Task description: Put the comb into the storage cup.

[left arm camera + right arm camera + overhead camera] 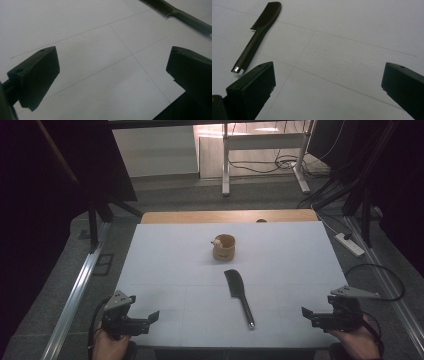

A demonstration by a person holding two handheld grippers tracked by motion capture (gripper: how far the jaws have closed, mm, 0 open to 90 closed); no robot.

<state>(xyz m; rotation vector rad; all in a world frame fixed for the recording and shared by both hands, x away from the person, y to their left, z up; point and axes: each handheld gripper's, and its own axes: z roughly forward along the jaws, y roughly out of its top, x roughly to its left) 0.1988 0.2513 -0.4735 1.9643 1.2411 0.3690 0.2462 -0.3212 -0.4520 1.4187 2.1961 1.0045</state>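
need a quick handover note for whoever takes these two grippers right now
Left gripper: open, holding nothing, at the near left edge of the table.
Right gripper: open, holding nothing, at the near right edge.
Comb: flat on the table between the grippers, handle toward the person, teeth end toward the cup.
Cup: upright further back, near the middle, apart from the comb.
Done: nothing gripped so far.
Left: probably pick up the comb, perhaps to stand it in the cup.

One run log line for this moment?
left gripper: open | right gripper: open | black plastic comb: flat, untouched | tan cup: upright
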